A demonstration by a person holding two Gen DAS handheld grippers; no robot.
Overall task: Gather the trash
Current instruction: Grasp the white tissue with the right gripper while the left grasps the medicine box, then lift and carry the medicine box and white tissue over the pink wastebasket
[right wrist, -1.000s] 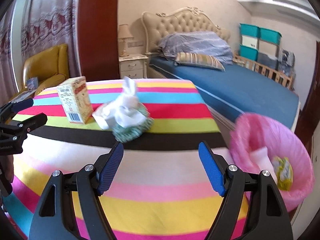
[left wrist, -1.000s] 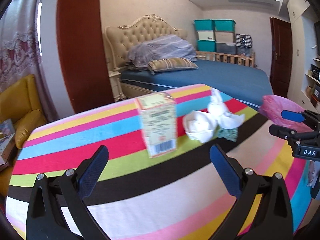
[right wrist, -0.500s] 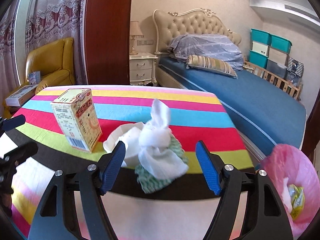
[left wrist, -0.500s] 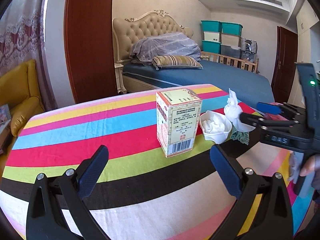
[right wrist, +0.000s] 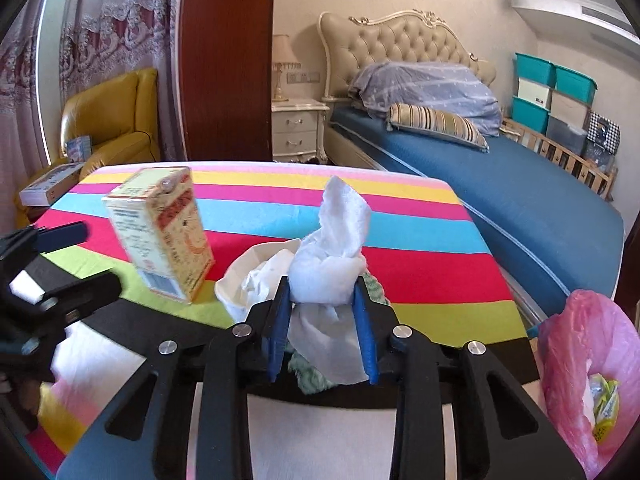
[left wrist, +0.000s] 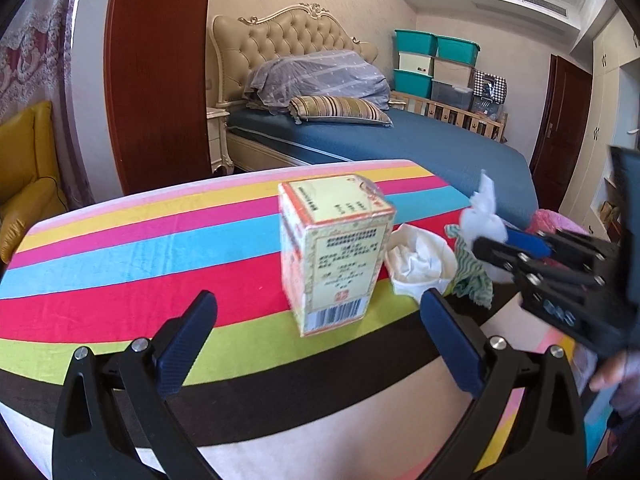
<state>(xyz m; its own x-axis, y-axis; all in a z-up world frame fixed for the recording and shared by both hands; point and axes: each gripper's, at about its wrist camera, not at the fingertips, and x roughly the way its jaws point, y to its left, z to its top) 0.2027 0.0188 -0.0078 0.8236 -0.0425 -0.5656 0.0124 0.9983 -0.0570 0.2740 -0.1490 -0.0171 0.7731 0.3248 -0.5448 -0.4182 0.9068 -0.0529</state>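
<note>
Right tool (right wrist: 322, 320): jaws closing on the white tissue wad (right wrist: 332, 256), blue pads against both its sides. The wad sits on the striped table (right wrist: 420, 240), on top of a green patterned scrap (right wrist: 310, 376), just beside a crumpled white paper cup (right wrist: 248, 280).

Left tool (left wrist: 316, 336): jaws wide, nothing between the pads. It is aimed at the upright yellow carton (left wrist: 336, 256), which stands on the table just ahead of the tips, not yet touched.

Pink bin bag (right wrist: 588, 372) is off the table's right end, open, with a yellowish wrapper and some white paper already inside.

Progress, my estimate: partly done. Some rubbish is binned. Left on the table: tissue wad (being gripped), green scrap, paper cup, carton. Wad probably goes into the bag next; whether the scrap comes up with it, cannot tell.
</note>
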